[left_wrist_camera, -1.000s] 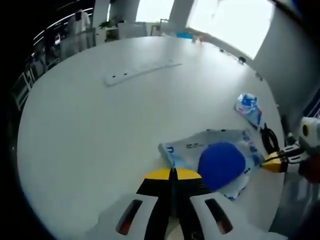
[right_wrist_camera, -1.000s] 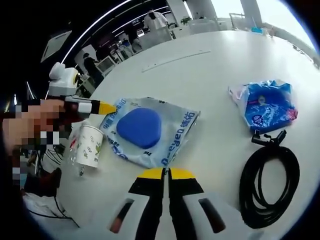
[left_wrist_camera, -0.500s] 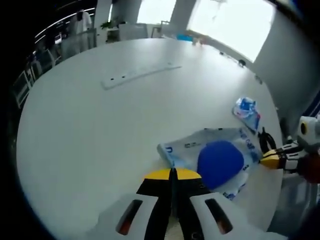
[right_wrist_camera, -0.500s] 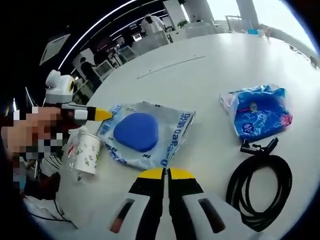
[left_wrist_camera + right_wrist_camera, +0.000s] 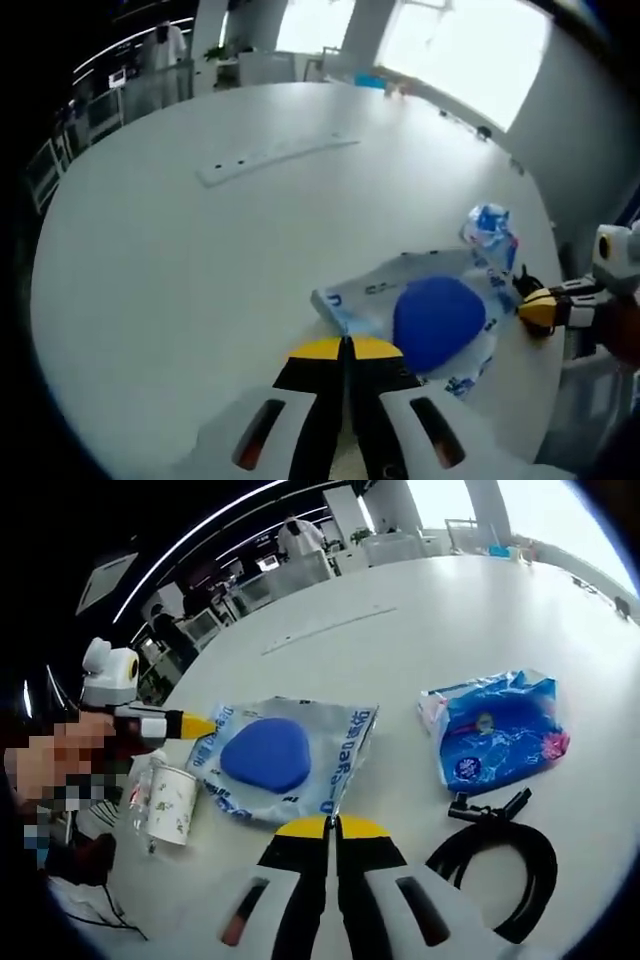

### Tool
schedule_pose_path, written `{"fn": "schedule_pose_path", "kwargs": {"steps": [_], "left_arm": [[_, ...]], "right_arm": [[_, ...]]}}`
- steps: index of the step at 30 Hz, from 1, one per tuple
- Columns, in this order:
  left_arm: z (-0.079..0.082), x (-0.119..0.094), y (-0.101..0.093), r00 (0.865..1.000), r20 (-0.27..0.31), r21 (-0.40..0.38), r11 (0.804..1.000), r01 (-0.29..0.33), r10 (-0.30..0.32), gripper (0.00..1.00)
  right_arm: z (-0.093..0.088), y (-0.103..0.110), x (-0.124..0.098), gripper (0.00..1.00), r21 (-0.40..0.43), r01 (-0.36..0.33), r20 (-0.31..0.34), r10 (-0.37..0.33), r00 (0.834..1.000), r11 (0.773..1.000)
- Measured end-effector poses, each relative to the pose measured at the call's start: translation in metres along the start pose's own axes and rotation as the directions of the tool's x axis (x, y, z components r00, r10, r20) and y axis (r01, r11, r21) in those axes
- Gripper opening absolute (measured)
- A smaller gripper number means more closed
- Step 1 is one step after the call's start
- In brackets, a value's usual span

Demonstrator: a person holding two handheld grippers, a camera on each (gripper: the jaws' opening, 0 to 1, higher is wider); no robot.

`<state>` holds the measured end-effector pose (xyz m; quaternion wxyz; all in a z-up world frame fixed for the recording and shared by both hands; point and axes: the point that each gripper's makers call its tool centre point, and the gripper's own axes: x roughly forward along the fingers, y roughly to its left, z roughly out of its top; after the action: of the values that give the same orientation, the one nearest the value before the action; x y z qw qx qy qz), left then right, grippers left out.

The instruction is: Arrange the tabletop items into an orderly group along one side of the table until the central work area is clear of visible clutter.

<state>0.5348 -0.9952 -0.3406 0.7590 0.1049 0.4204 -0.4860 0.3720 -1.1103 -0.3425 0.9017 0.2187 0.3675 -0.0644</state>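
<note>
While both jaw pairs are closing on nothing, we are reading the clear packet with the blue pad [image 5: 268,756] just ahead of the right gripper [image 5: 331,827], the blue pouch [image 5: 495,742] lying beyond to the packet's right.

— From my end the table [image 5: 480,610] looks like a smooth white laminate with a soft sheen; window light washes across it. You?

— Same. I see the clear packet [image 5: 285,755] as thin crinkled plastic film, glossy, with a matt blue pad [image 5: 265,755] inside that looks soft, maybe foam or cloth, I cannot tell.

— The blue bag [image 5: 495,735] reads as shiny wrinkled plastic too. The cable [image 5: 495,865] is matt black rubber or plastic.

— And the cup [image 5: 168,802] looks like printed paper, dull finish. The long strip [image 5: 275,155] far off seems smooth white plastic.

— My right gripper [image 5: 331,827] has hard plastic jaws — yellow tips, black and white shells, slightly glossy.
</note>
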Motion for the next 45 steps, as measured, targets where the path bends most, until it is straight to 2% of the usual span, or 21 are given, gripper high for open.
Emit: {"fn": "schedule_pose_path", "kwargs": {"steps": [15, 28, 36, 45], "left_arm": [[0.010, 0.003, -0.012, 1.000, 0.030, -0.026, 1.000, 0.003, -0.002, 0.00], [0.007, 0.000, -0.020, 0.999, 0.037, -0.059, 0.998, 0.016, -0.013, 0.00], [0.006, -0.002, -0.027, 0.999, 0.046, -0.023, 1.000, 0.020, -0.019, 0.00], [0.001, -0.003, -0.030, 0.999, 0.037, -0.026, 0.999, 0.025, -0.024, 0.00]], "right_arm": [[0.019, -0.019, -0.003, 0.00, -0.005, 0.021, 0.026, -0.021, 0.999, 1.000], [0.025, -0.027, -0.003, 0.00, -0.038, 0.035, 0.026, -0.034, 0.999, 0.999], [0.029, -0.033, -0.004, 0.00, -0.057, 0.044, 0.024, -0.043, 0.999, 0.997], [0.030, -0.035, -0.004, 0.00, -0.068, 0.047, 0.024, -0.046, 0.999, 0.997]]}}
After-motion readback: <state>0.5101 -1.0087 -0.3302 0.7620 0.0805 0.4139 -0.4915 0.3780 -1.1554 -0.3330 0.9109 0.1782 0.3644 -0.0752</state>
